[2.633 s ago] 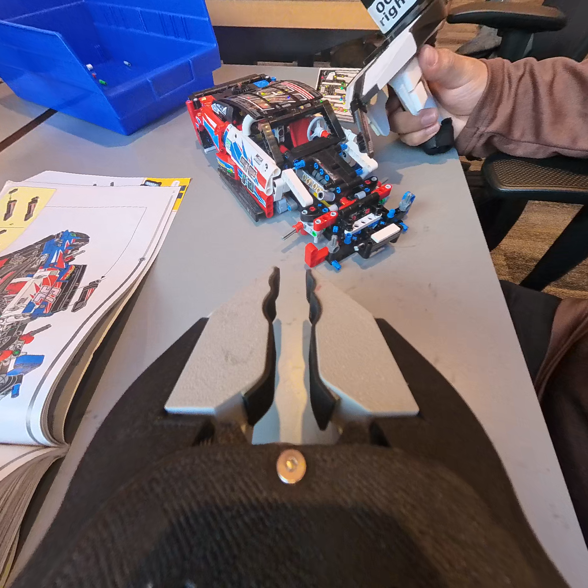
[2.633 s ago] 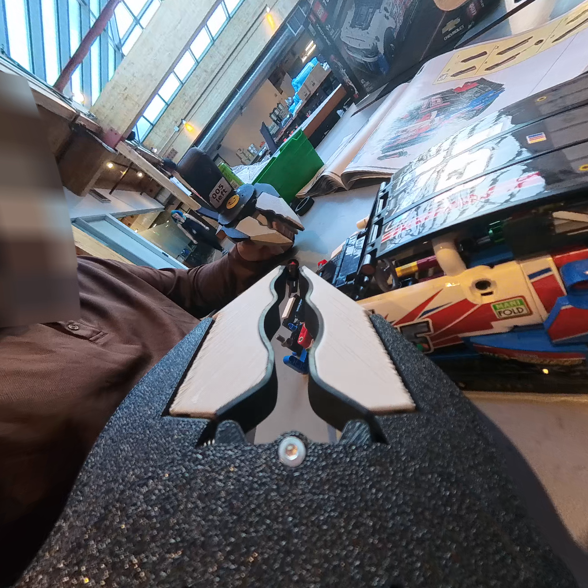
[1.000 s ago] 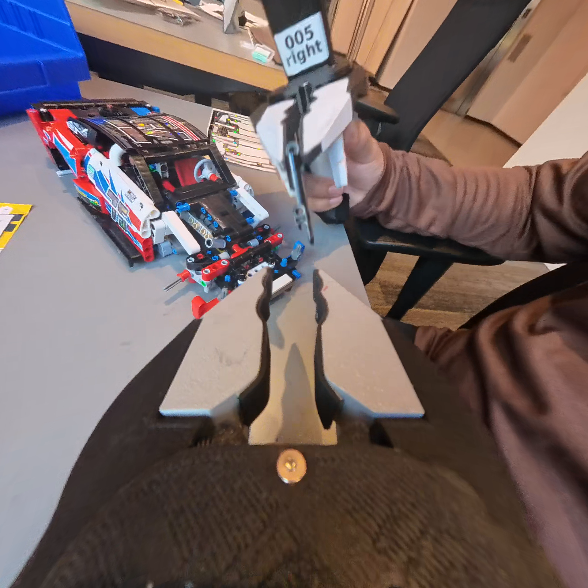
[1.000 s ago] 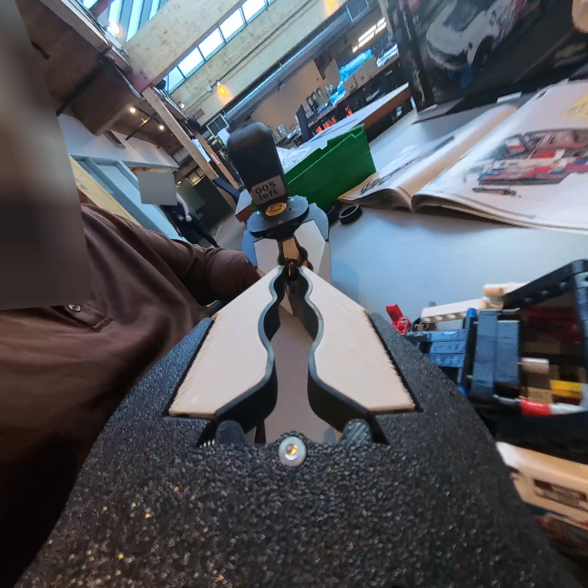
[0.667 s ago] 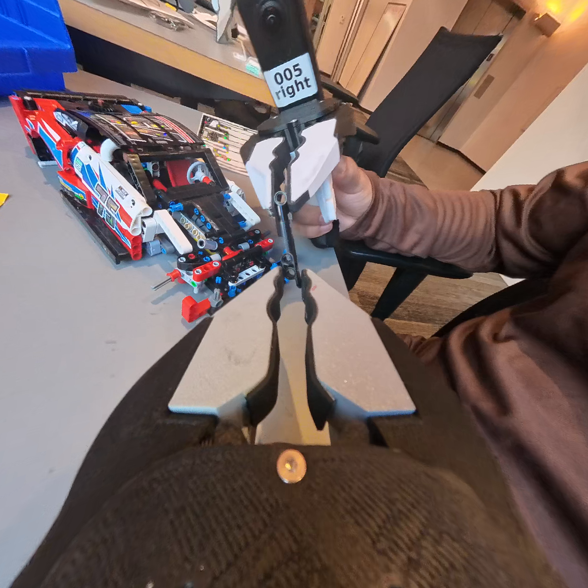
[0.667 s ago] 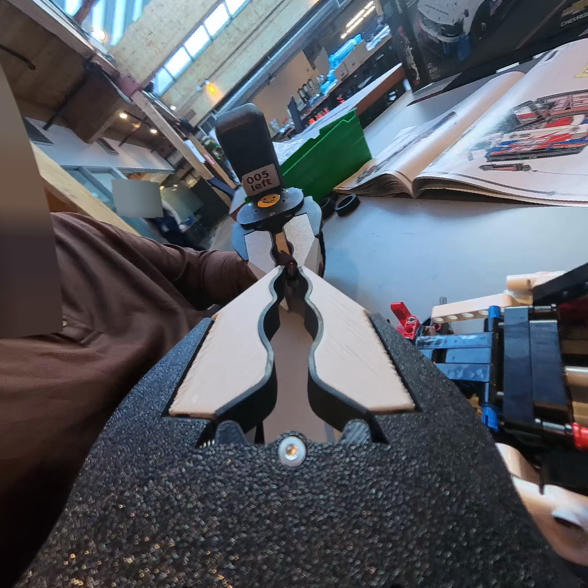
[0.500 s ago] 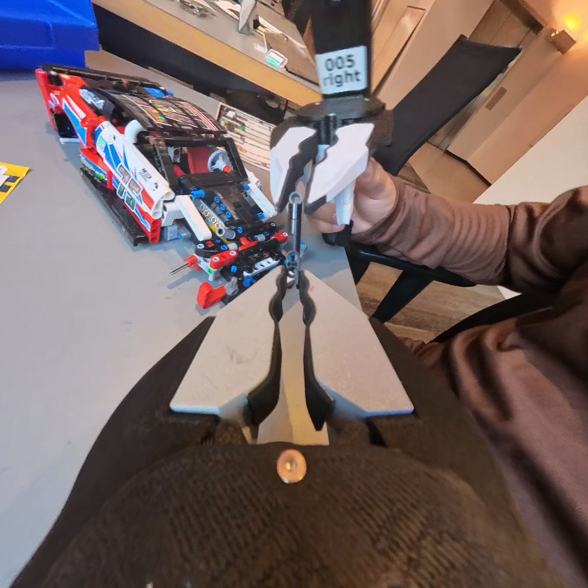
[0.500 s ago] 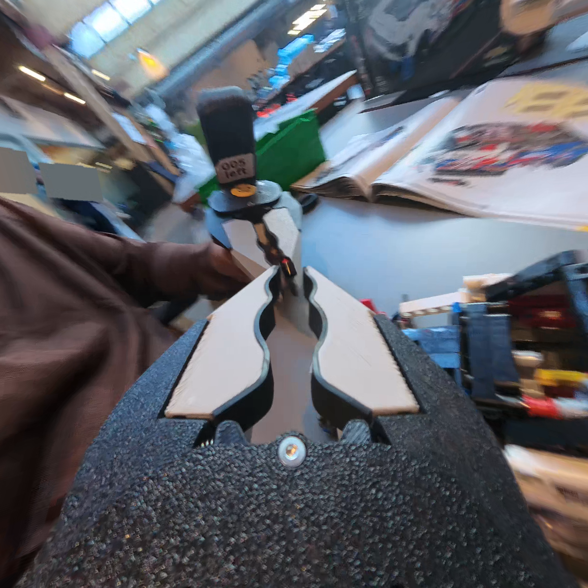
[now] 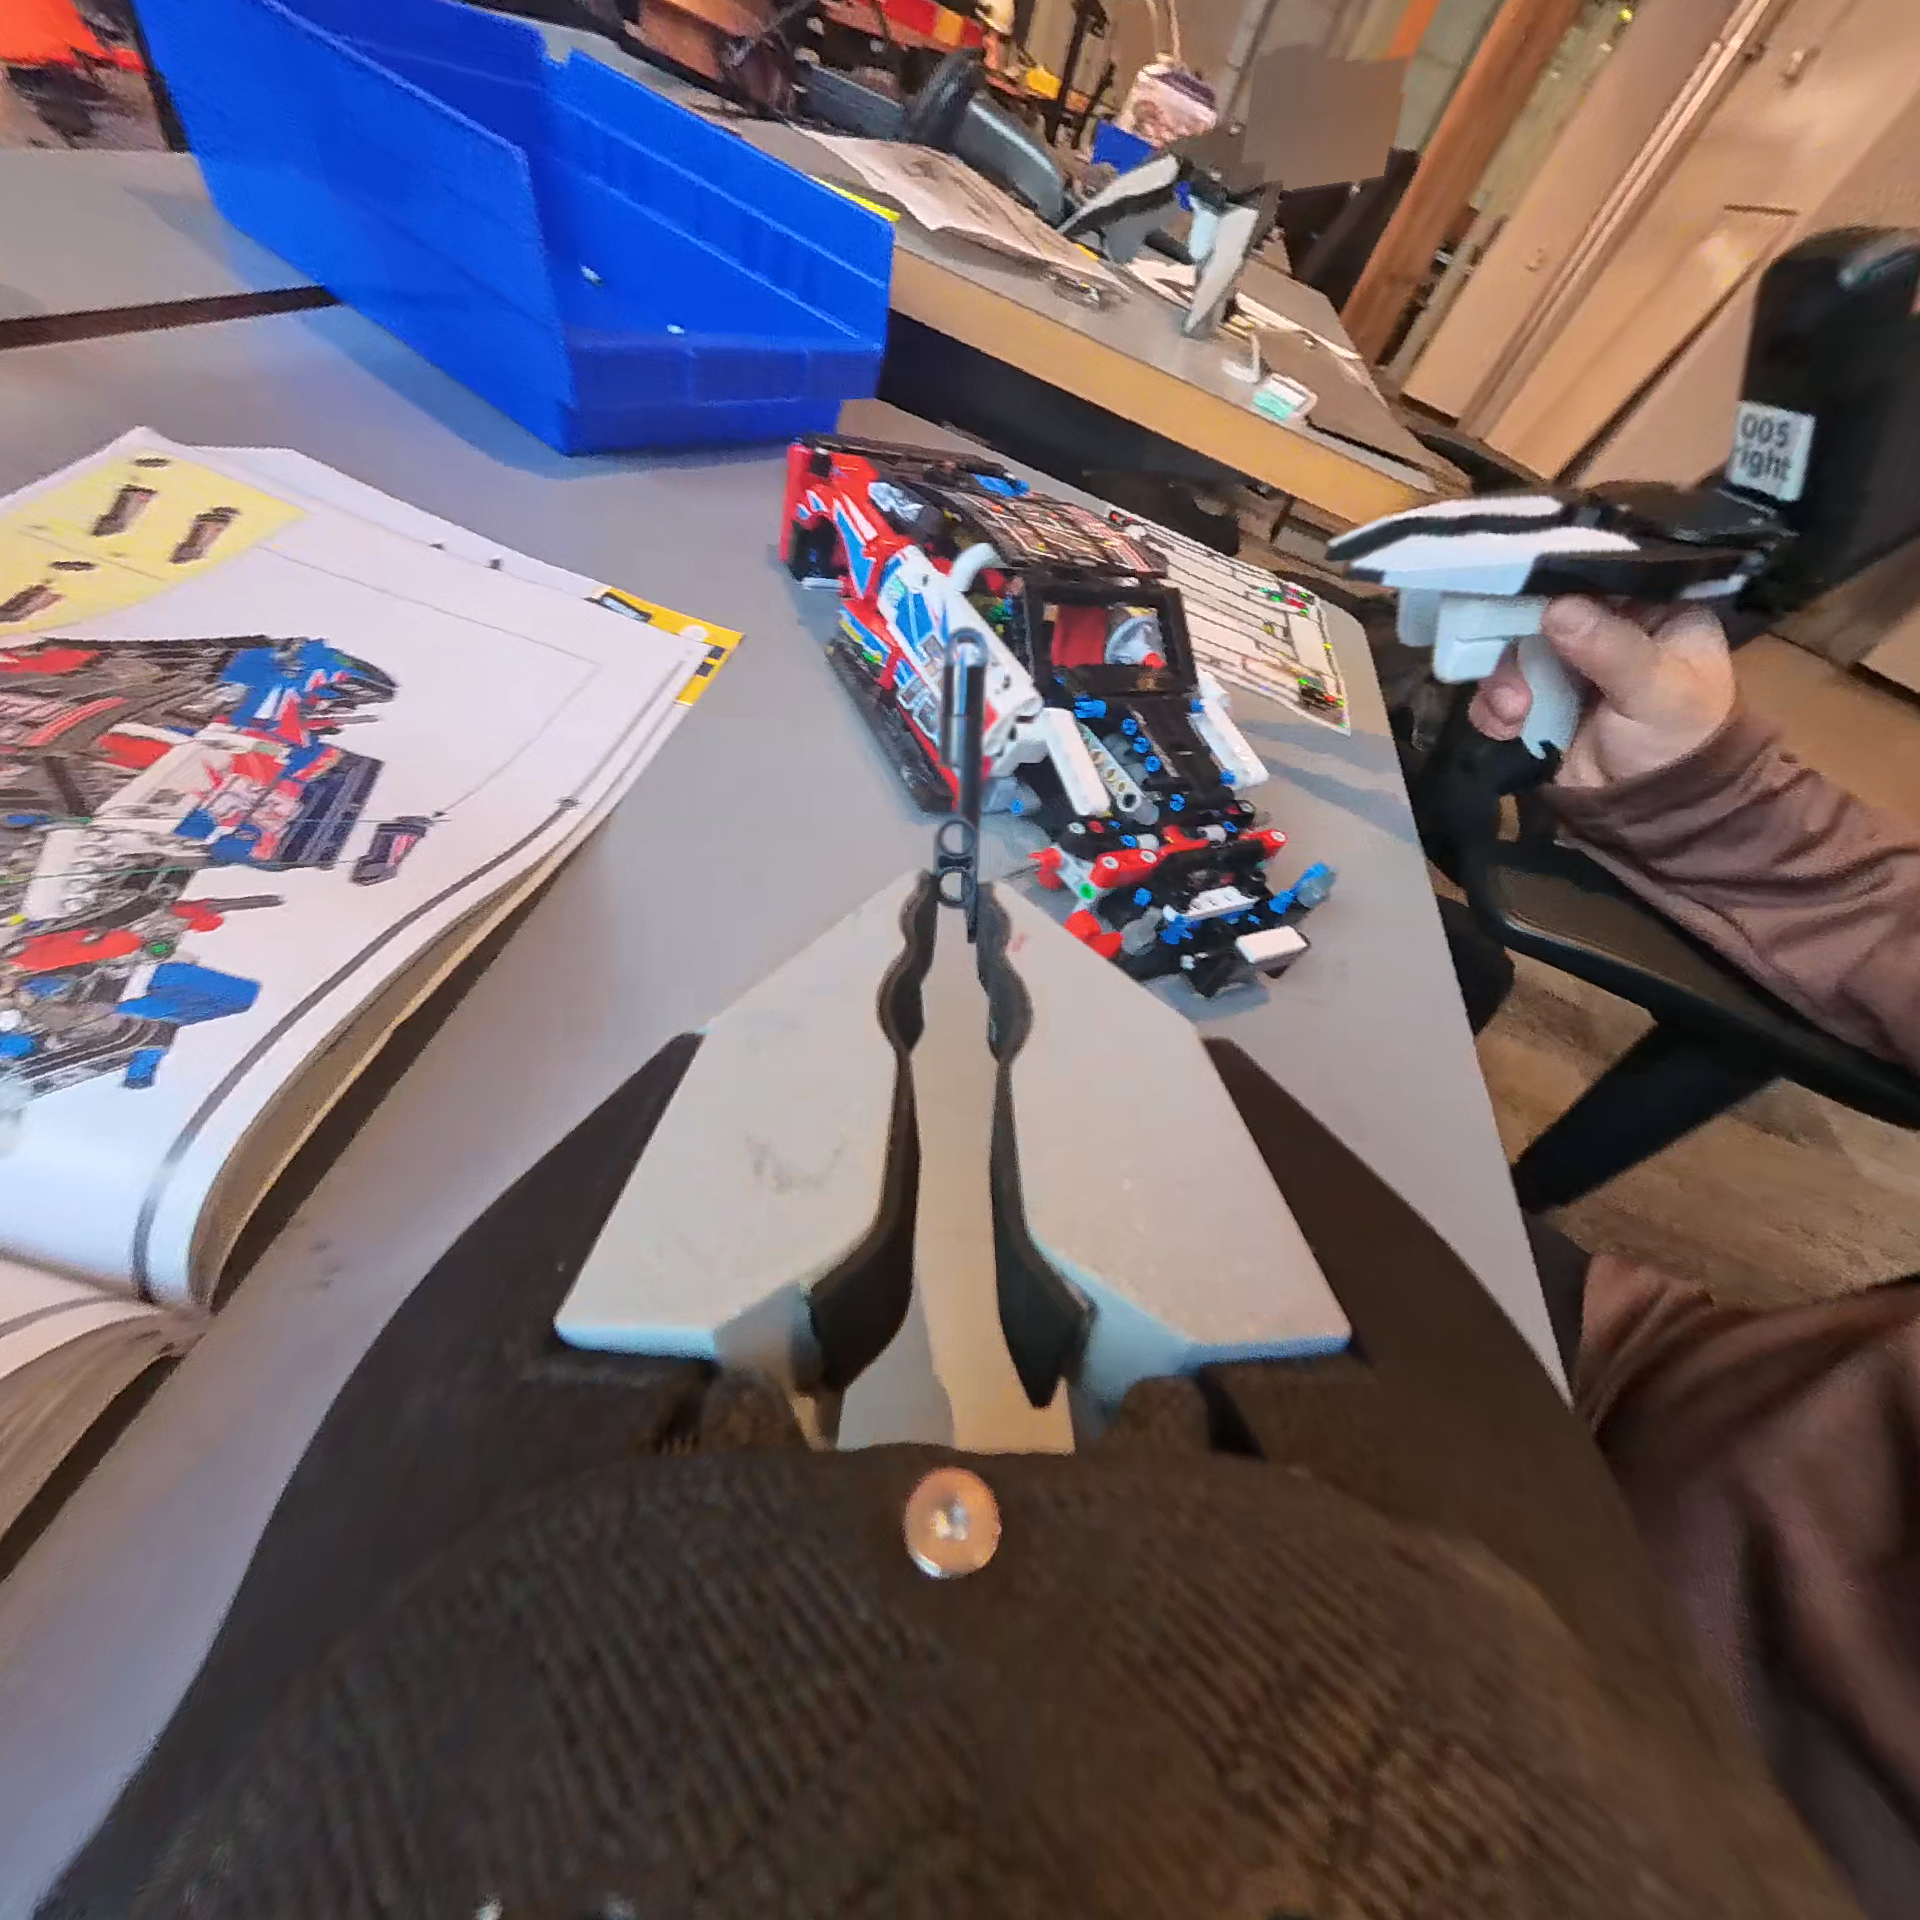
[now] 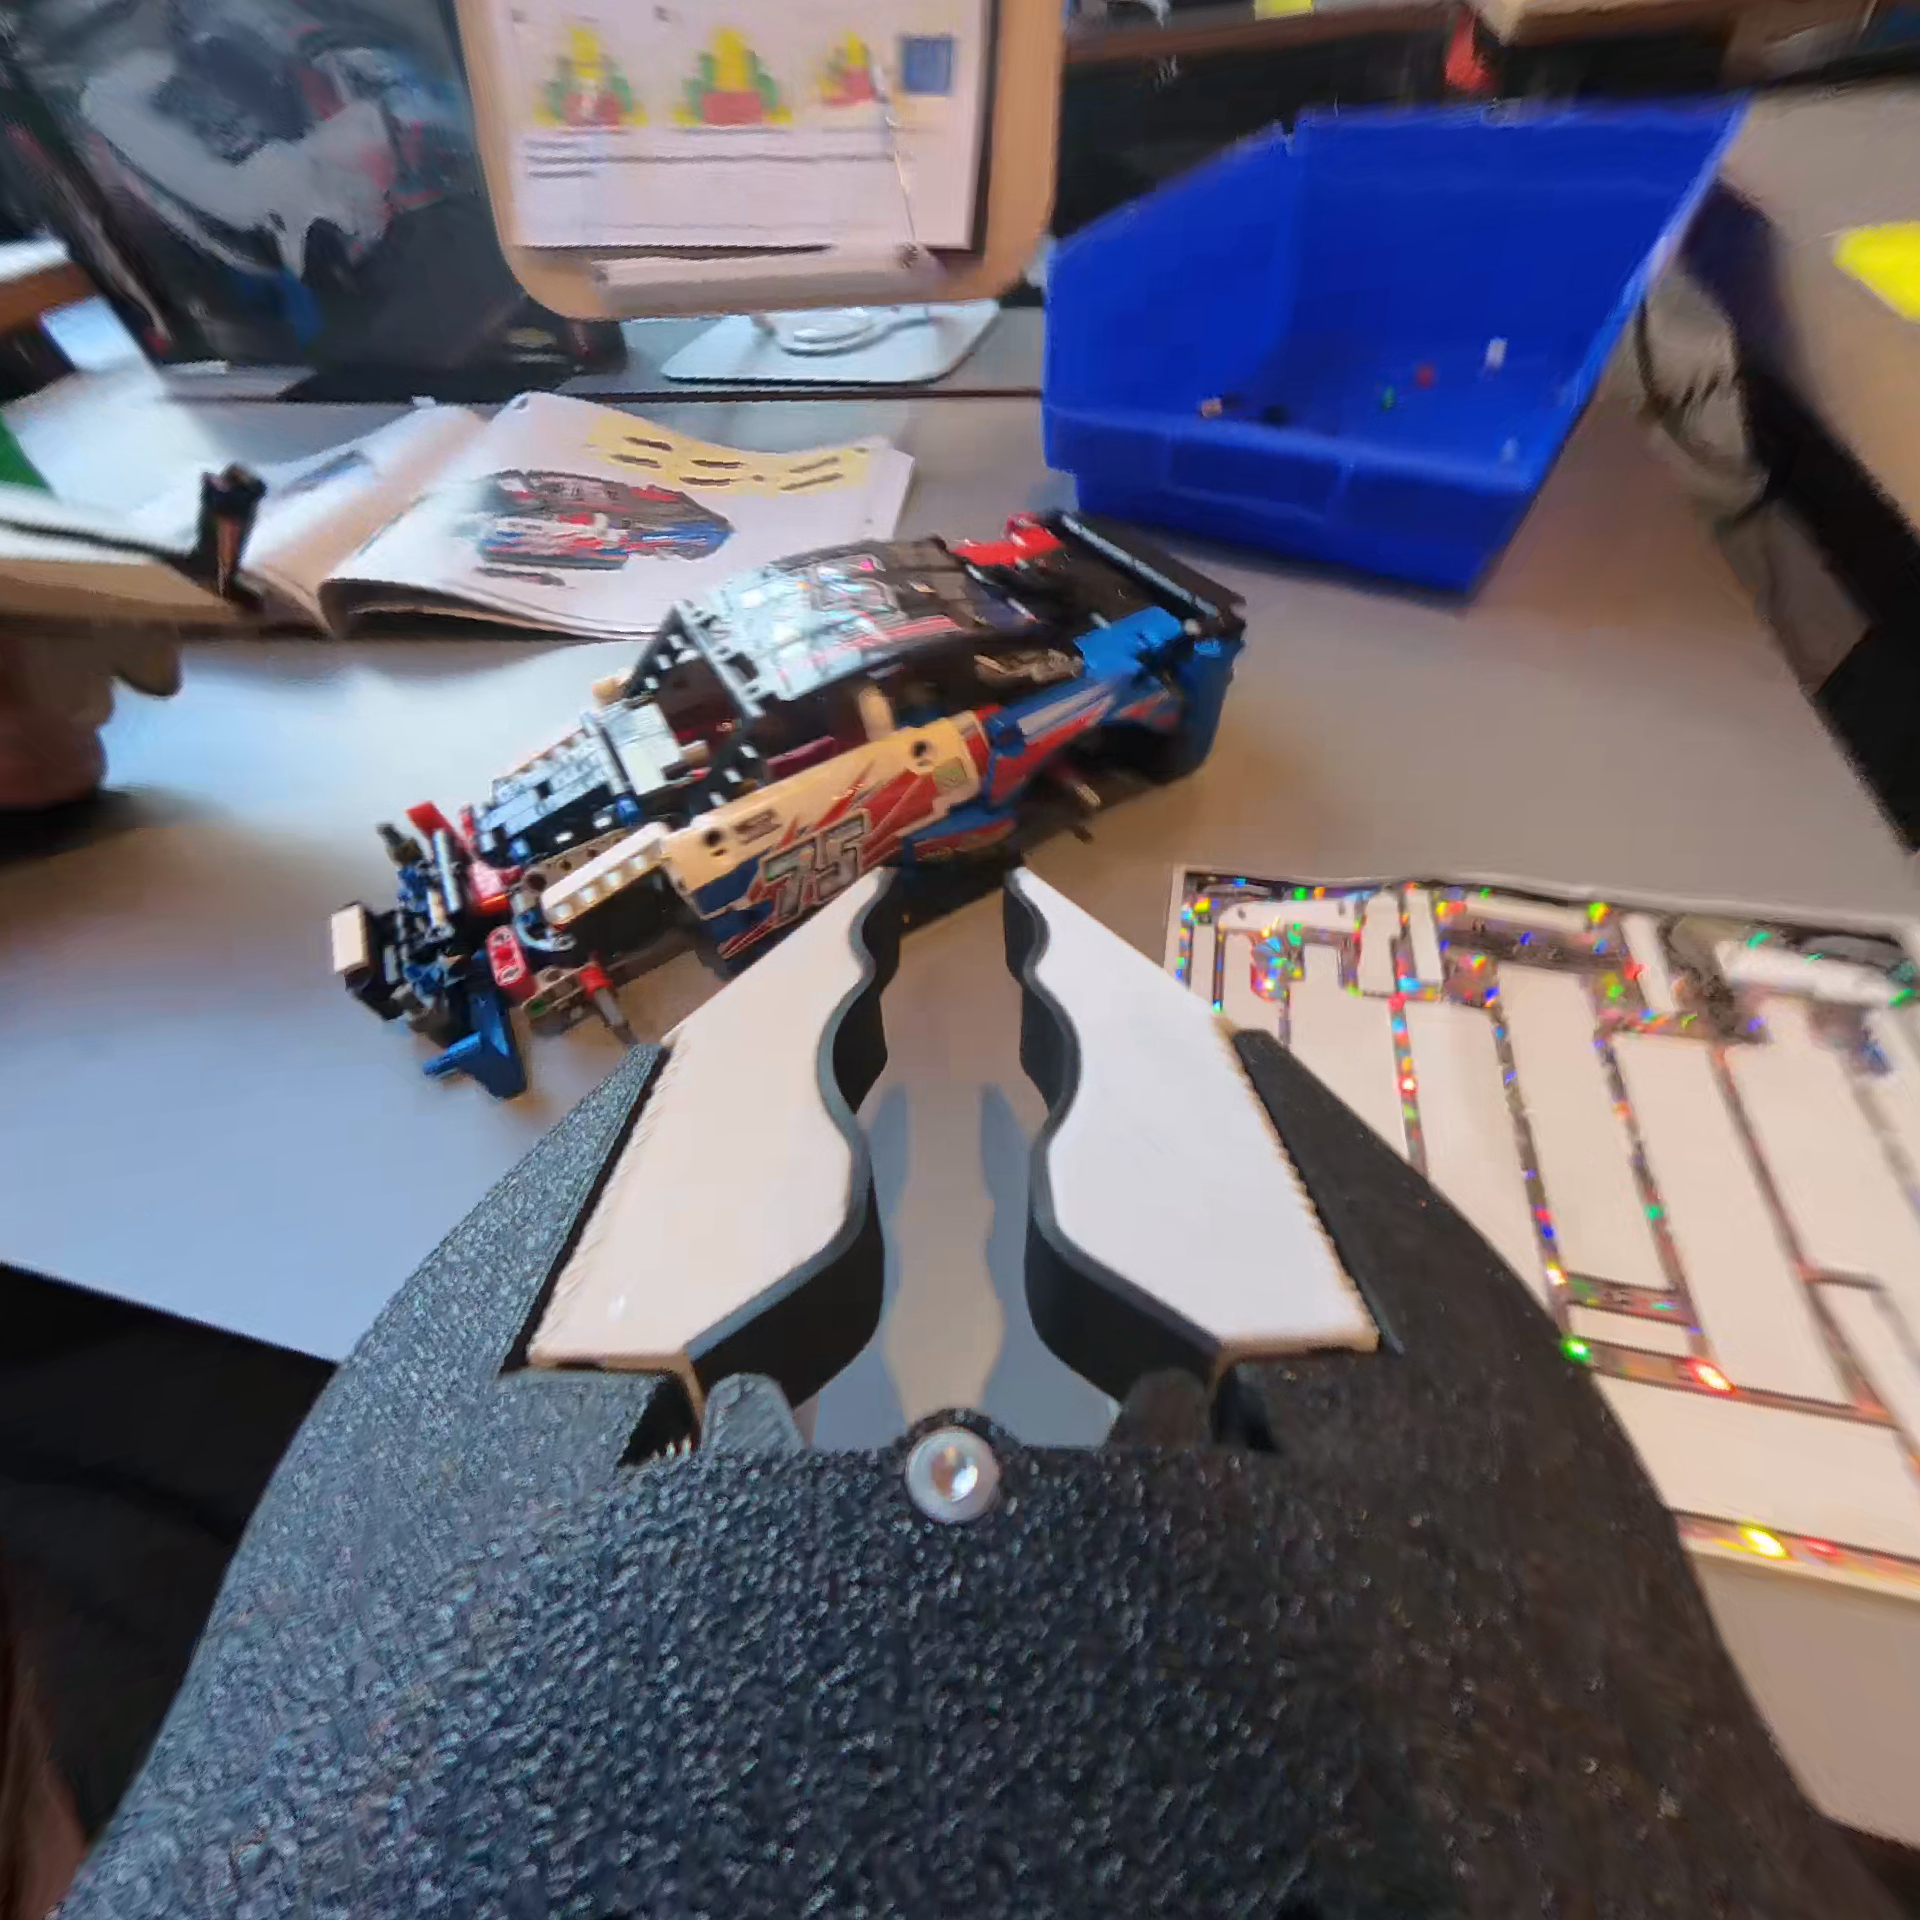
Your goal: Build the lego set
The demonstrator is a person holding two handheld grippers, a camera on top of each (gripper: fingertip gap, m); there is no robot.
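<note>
My left gripper (image 9: 954, 891) is shut on the lower end of a thin black Lego link rod (image 9: 964, 748), which stands up from the fingertips above the grey table (image 9: 675, 935). The partly built red, white and blue Lego race car (image 9: 1039, 717) lies on the table just beyond the rod. My right gripper (image 10: 945, 883) is open and empty, hovering above the table with its tips near the car's side (image 10: 831, 769). It also shows in the left wrist view (image 9: 1351, 549), held in a hand off the table's right edge.
An open instruction manual (image 9: 260, 779) lies on the left. A blue bin (image 9: 520, 239) with a few small parts (image 10: 1351, 364) stands behind the car. A shiny sticker sheet (image 10: 1558, 1091) lies by the table's right edge. A monitor (image 10: 748, 135) stands at the back.
The black rod passed from my right gripper to my left. The right gripper opened and pulled away to the right. The left gripper swung back toward the car and manual.
</note>
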